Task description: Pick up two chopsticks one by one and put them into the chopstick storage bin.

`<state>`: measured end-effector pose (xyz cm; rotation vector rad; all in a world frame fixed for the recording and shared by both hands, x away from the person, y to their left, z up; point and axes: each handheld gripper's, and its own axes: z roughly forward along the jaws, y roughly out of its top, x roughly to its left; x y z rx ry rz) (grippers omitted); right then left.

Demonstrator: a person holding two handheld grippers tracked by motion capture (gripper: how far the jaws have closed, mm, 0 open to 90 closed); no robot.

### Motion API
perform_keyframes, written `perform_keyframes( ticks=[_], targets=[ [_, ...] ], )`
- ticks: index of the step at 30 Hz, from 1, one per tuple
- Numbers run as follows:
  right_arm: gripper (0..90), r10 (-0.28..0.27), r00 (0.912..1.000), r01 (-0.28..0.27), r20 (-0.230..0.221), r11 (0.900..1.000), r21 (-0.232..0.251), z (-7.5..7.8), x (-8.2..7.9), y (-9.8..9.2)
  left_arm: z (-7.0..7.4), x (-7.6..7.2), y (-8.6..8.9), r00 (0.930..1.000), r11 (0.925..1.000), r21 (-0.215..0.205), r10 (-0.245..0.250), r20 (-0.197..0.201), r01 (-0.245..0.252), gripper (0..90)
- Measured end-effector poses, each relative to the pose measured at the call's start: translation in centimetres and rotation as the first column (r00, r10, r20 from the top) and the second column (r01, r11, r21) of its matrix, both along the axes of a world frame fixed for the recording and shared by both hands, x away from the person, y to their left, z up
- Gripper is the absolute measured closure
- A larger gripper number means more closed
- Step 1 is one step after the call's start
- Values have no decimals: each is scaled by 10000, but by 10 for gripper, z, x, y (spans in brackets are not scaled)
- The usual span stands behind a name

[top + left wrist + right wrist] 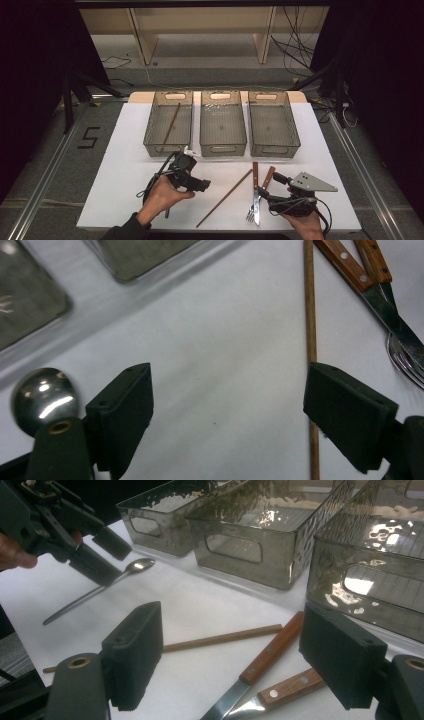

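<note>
Our right tongs hover with jaws wide apart over two wooden-handled pieces, the knife and the fork, which lie side by side on the white table. Our left tongs also gape, empty, just beside the loose chopstick. Farther off, a spoon lies near three grey bins; the left one holds another chopstick.

My table is white and sits on a grey floor. A black number five is stuck on the floor beside it. Behind the table stands a pale wooden shelf. Black cables lie on the floor near it. The sides of the room are dark.
</note>
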<state>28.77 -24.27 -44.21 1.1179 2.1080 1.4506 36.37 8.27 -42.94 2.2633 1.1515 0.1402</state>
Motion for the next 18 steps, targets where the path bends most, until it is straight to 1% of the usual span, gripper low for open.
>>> perform_keyframes(
  ticks=[3, 6, 8, 9, 11, 12, 13, 14, 17, 18],
  targets=[
    [261, -9, 10000, 9, -10, 10000, 0, 0, 0, 0, -4, -7, -8, 9993, 9993, 73, -352, -107, 353, 210],
    [261, 4, 10000, -4, -7, 10000, -9, 0, 0, 0, -6, -10, -13, 9985, 9986, 154, -497, -226, 501, 226],
    [261, 3, 10000, -3, -7, 10000, -9, 0, 0, 0, -9, -13, -18, 9968, 9968, 257, -748, -293, 756, 239],
    [261, 1, 10000, -1, -8, 10000, -3, 0, 0, 0, -12, -16, -23, 9952, 9952, 354, -893, -393, 907, 244],
    [261, 12, 10000, -12, 3, 10000, -15, 0, 0, 0, -13, -17, -25, 9947, 9948, 355, -943, -407, 958, 262],
    [261, -1, 10000, 1, -3, 10000, -8, 0, 0, 0, -15, -20, -30, 9926, 9926, 422, -1115, -488, 1136, 272],
    [261, -2, 10000, 2, -6, 10000, -4, 0, 0, 0, -15, -20, -30, 9926, 9926, 422, -1115, -488, 1136, 280],
    [261, 11, 10000, -11, 21, 10000, -10, 0, 0, 0, -18, -21, -34, 9906, 9903, 532, -1254, -539, 1283, 287],
    [261, 14, 10000, -14, -12, 10000, -23, 0, 0, 0, -21, -22, -38, 9890, 9882, 632, -1364, -565, 1398, 314],
    [261, 19, 10000, -19, 6, 10000, -18, -1, 0, 0, -23, -24, -40, 9875, 9864, 695, -1444, -638, 1488, 323]
  ],
)
